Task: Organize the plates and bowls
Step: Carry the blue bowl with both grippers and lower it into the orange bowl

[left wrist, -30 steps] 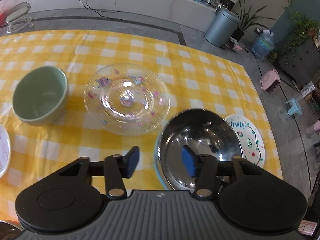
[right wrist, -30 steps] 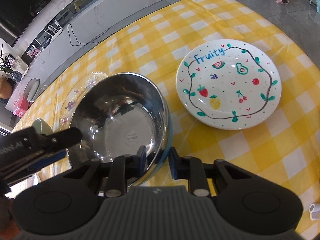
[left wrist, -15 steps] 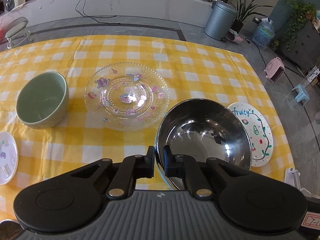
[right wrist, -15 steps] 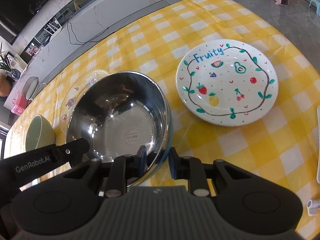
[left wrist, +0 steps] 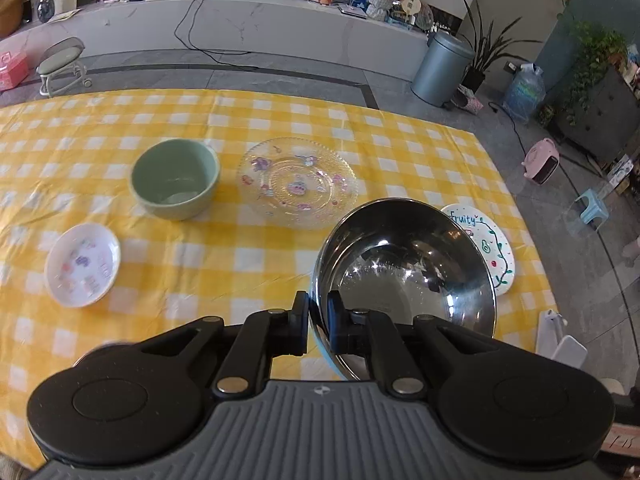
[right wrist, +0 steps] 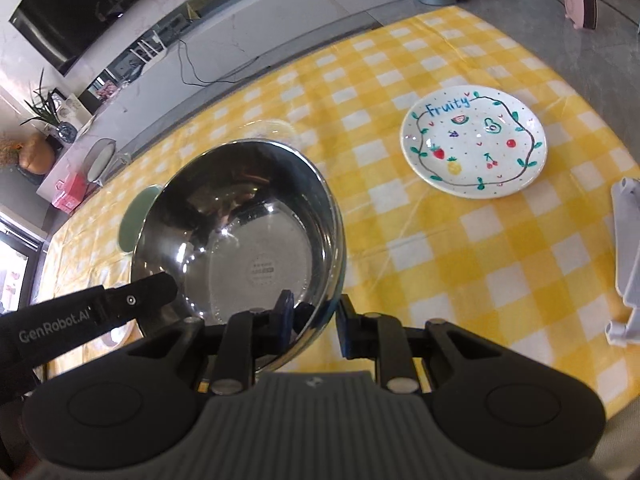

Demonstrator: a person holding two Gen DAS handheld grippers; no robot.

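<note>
A shiny steel bowl (left wrist: 404, 264) (right wrist: 248, 232) hangs tilted above the yellow checked tablecloth. My left gripper (left wrist: 318, 316) is shut on its near left rim, and my right gripper (right wrist: 312, 320) is shut on its near right rim. The left gripper's arm (right wrist: 92, 316) shows at the left of the right wrist view. On the cloth lie a white "Fruity" plate (right wrist: 474, 142) (left wrist: 486, 246), a clear glass plate (left wrist: 298, 182), a green bowl (left wrist: 176, 178) and a small white saucer (left wrist: 82, 264). The green bowl (right wrist: 138, 216) is mostly hidden behind the steel bowl.
A white plastic rack (right wrist: 626, 256) (left wrist: 560, 336) lies at the table's right edge. Beyond the table stand a grey bin (left wrist: 442, 68), a stool (left wrist: 62, 66), potted plants and a long low counter (left wrist: 240, 32).
The left gripper went from open to shut on the steel bowl's rim. Both grippers then rose with the bowl, lifting it off the cloth and pulling back; more of the table shows now.
</note>
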